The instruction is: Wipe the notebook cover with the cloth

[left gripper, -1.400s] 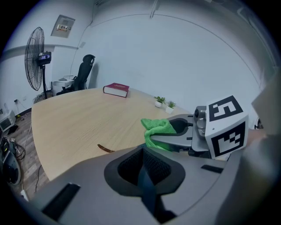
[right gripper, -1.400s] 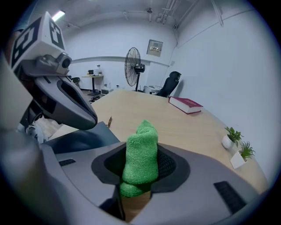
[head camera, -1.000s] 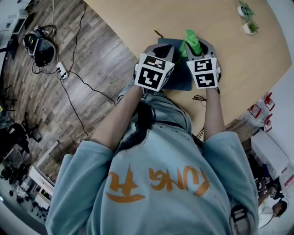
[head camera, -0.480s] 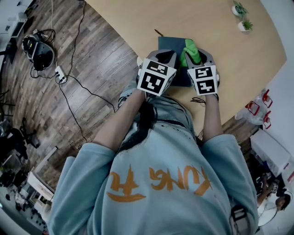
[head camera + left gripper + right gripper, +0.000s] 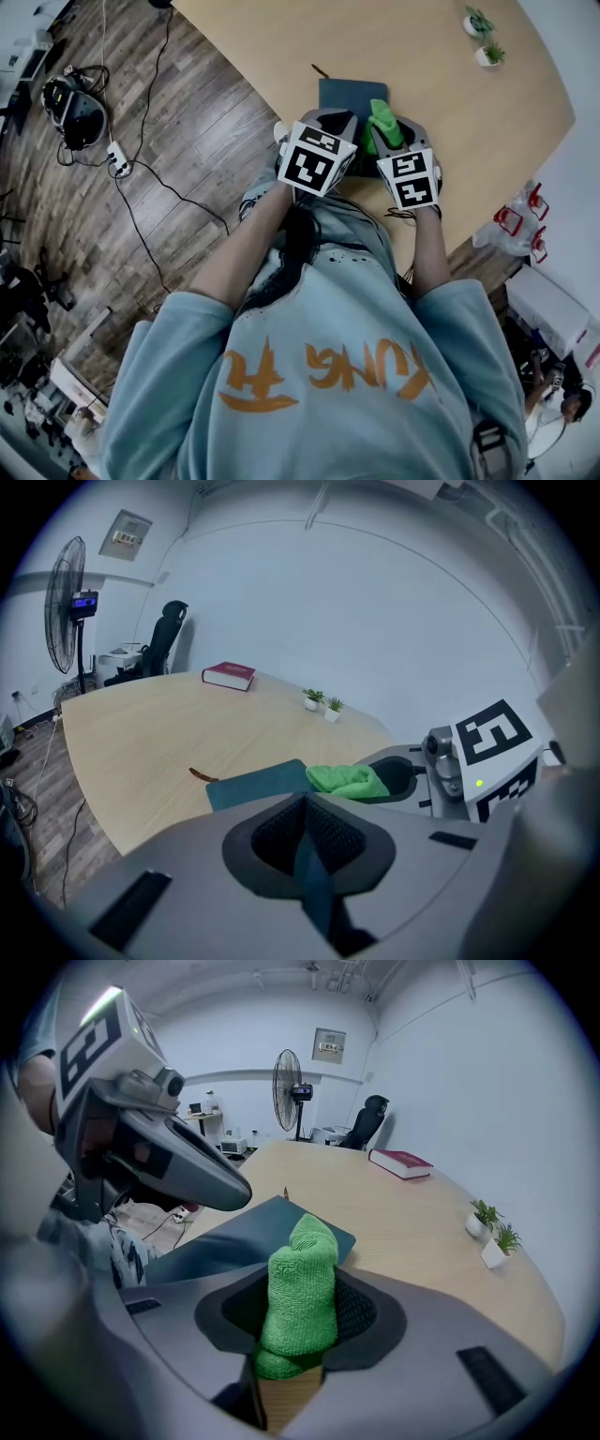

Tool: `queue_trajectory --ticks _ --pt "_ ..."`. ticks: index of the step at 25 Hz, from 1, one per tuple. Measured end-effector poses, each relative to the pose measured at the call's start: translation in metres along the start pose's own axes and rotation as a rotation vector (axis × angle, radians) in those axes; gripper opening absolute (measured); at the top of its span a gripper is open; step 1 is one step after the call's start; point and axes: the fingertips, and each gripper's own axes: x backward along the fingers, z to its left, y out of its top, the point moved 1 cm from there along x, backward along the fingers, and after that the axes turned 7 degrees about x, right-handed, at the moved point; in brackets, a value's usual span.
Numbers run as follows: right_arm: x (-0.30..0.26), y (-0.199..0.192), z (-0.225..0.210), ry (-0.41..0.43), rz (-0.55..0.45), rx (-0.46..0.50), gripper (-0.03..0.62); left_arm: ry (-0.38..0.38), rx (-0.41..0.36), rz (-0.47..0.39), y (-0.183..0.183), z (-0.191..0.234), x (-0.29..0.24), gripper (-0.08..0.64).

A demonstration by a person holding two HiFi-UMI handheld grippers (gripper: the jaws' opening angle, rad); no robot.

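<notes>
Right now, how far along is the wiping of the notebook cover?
Done: the right gripper has the green cloth clamped in its fingers, and the left gripper pinches the near edge of the dark teal notebook. In hand: the cloth tip sits over the cover's right side; contact can't be confirmed. Left: the wiping strokes; nothing shows how much is wiped.

Colour-wise: the cloth is bright lime green and the notebook a dark teal-blue, plain as far as this angle lets on. The table is pale tan wood, the floor darker brown planks. The left gripper and right gripper are grey with black pads and black-and-white square markers. The shirt is light blue with orange lettering, and the far-off book is dark red.
</notes>
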Motion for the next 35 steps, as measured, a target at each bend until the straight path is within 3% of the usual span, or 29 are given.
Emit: queue_trajectory --ticks 22,31,35 --pt "0.032 -0.025 0.041 0.059 0.072 0.015 0.14 -0.009 0.029 -0.023 -0.008 0.008 0.02 0.018" --pt "0.027 0.026 0.017 0.04 -0.065 -0.047 0.14 0.07 0.073 -0.119 0.017 0.04 0.041 0.019" --pt "0.022 0.061 0.013 0.028 -0.123 -0.027 0.14 0.123 0.1 -0.18 0.031 0.064 0.066 0.018"
